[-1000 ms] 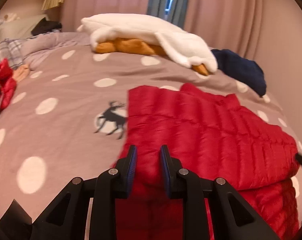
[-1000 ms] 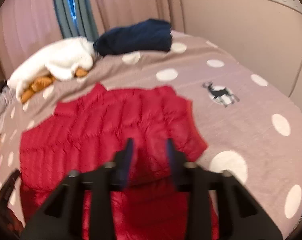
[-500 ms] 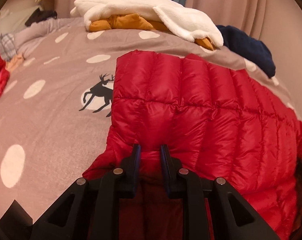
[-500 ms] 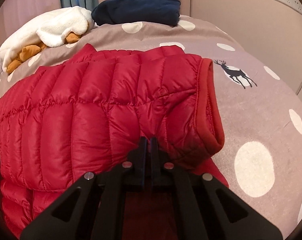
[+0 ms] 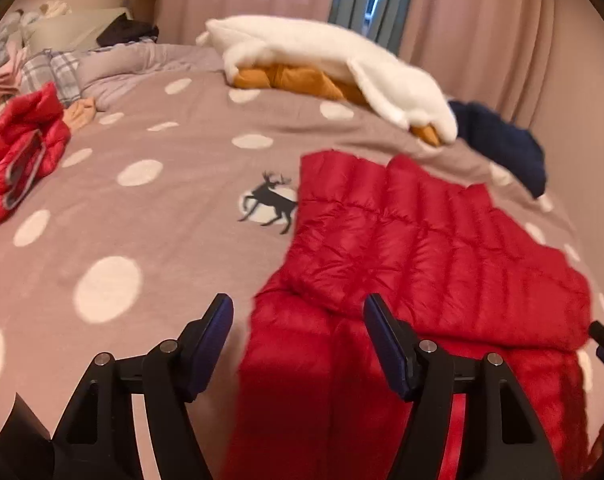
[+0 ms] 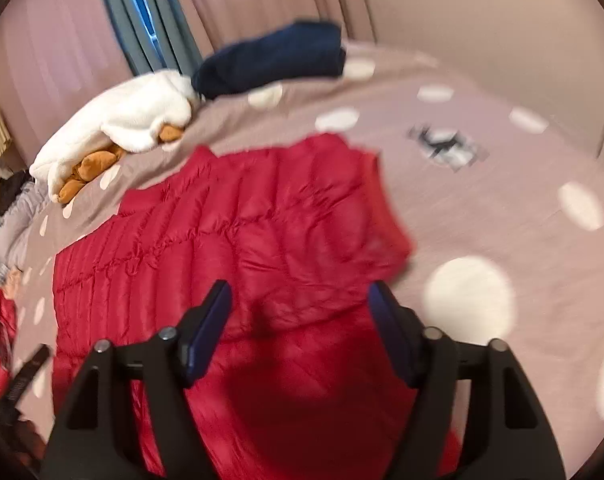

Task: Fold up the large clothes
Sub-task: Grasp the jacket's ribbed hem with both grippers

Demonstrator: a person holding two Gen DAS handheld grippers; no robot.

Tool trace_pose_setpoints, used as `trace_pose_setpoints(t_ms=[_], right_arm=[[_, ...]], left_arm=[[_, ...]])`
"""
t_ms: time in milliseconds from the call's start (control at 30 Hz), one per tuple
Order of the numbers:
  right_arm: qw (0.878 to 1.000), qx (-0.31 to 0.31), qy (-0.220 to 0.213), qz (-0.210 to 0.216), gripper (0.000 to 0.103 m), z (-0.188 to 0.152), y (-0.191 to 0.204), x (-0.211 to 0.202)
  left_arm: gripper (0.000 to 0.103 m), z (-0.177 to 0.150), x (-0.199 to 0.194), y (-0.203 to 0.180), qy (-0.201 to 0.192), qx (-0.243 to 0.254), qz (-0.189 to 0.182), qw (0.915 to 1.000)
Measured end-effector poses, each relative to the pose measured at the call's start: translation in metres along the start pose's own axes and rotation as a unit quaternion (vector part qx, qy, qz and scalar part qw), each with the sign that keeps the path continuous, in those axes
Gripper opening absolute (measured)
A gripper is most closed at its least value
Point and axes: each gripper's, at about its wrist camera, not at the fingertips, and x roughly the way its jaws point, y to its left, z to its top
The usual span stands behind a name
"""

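While they pinched the red jacket before, the left gripper and right gripper now have fingers spread wide. It lies folded on the bed, let go

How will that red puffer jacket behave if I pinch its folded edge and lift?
The red puffer jacket will likely drape limply: it already bends softly over itself. Its puffy quilting suggests it is light for its bulk. The shiny shell looks slick, so the folded layer may slide or spring open on the bedspread.
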Motion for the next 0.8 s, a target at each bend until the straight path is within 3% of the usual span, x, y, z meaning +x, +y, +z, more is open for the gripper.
trace_pose_setpoints(t_ms=[67,167,333,433,500,567,633,733,800], right_arm=[[1.000,0.002,-0.008,0.005,0.073,-0.008,-0.009,-0.018],[0.999,0.035,0.000,0.011,0.075,-0.024,-0.039,-0.032],[0.995,0.087,0.026,-0.027,0.075,-0.054,-0.101,-0.044],[0.990,0.132,0.023,-0.032,0.075,-0.076,-0.130,-0.056],[0.985,0.171,0.015,-0.011,0.074,-0.102,-0.148,-0.065],[0.985,0.170,-0.009,-0.012,0.074,-0.121,-0.143,-0.082],[0.988,0.156,-0.005,-0.019,0.075,-0.133,-0.129,-0.092],[0.986,0.161,0.007,0.042,0.076,-0.156,-0.105,-0.103],[0.983,0.170,0.011,0.070,0.076,-0.166,-0.096,-0.107]], left_arm=[[0.076,-0.009,-0.016,0.024,0.005,-0.053,-0.015,0.9985],[0.077,-0.024,-0.026,0.053,0.030,-0.109,-0.030,0.9932],[0.077,-0.056,-0.046,0.079,0.051,-0.101,-0.014,0.9934],[0.077,-0.090,-0.049,0.098,0.092,-0.142,-0.067,0.9833],[0.077,-0.106,-0.067,0.100,0.060,-0.144,-0.087,0.9840],[0.077,-0.120,-0.080,0.094,0.067,-0.146,-0.103,0.9817],[0.077,-0.134,-0.089,0.087,0.079,-0.183,-0.157,0.9672],[0.077,-0.145,-0.084,0.072,0.124,-0.234,-0.249,0.9316],[0.077,-0.148,-0.082,0.058,0.145,-0.236,-0.280,0.9191]])
